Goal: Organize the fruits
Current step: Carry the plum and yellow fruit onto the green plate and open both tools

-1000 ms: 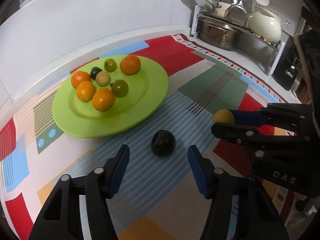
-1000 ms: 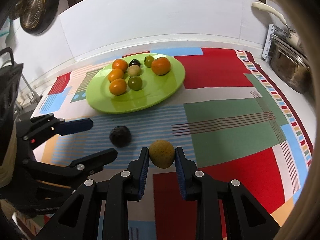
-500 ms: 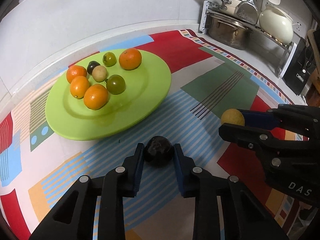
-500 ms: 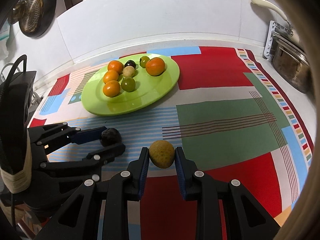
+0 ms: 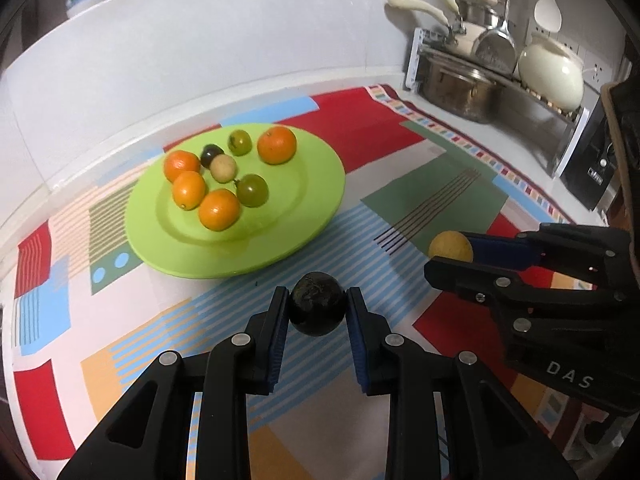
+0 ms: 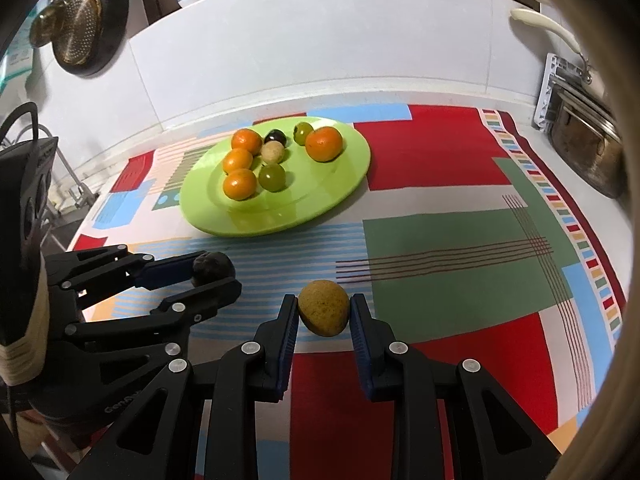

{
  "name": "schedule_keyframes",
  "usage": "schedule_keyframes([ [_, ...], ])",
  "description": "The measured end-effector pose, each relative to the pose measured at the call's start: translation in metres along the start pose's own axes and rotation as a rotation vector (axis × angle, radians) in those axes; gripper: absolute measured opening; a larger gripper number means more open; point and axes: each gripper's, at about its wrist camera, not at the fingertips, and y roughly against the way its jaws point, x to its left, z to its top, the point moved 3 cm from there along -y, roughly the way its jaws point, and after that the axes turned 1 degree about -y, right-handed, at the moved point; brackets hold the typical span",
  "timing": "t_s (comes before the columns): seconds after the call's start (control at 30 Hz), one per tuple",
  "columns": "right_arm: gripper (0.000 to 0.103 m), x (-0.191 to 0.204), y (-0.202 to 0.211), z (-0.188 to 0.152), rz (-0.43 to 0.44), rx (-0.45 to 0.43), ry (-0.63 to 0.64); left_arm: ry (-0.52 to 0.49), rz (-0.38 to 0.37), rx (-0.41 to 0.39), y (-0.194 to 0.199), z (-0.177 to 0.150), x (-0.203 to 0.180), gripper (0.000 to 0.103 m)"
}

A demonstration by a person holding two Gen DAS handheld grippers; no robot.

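Observation:
A green plate (image 5: 304, 216) (image 6: 344, 184) holds several fruits: oranges, green ones, a tan one and a dark one. My left gripper (image 5: 317, 308) is shut on a dark round fruit (image 5: 317, 309), in front of the plate; it also shows in the right wrist view (image 6: 212, 267). My right gripper (image 6: 324, 310) is shut on a yellow-brown fruit (image 6: 323, 307), which also shows in the left wrist view (image 5: 450, 245). Both grippers sit side by side above the patterned cloth.
A colourful patterned cloth (image 5: 400, 128) (image 6: 440, 148) covers the counter. A rack with a steel pot (image 5: 456, 84), pans and a cream kettle (image 5: 552, 74) stands at the back right. A strainer (image 6: 76, 28) hangs on the wall at left. A white wall runs behind.
My left gripper closed on the dark fruit and has moved slightly toward the plate. My right gripper kept its hold on the yellow-brown fruit.

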Motion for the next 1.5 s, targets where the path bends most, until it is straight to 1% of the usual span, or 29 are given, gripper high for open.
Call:
schedule_keyframes([
  [0.17, 0.027, 0.006, 0.011, 0.002, 0.013, -0.026, 0.003, 0.002, 0.036, -0.024, 0.019, 0.000, 0.004, 0.029],
  [0.57, 0.027, 0.024, 0.041, 0.012, 0.040, -0.102, 0.023, 0.049, 0.080, -0.101, 0.065, 0.006, 0.013, 0.029],
  [0.93, 0.027, 0.037, 0.065, 0.030, 0.062, -0.180, 0.053, 0.042, 0.113, -0.198, 0.099, 0.024, 0.014, 0.029],
  [1.2, 0.027, 0.038, 0.074, 0.047, 0.067, -0.229, 0.061, 0.049, 0.128, -0.237, 0.104, 0.042, 0.018, 0.029],
  [1.5, 0.027, 0.034, 0.068, 0.068, 0.066, -0.246, 0.060, 0.064, 0.136, -0.251, 0.095, 0.063, 0.028, 0.029],
])
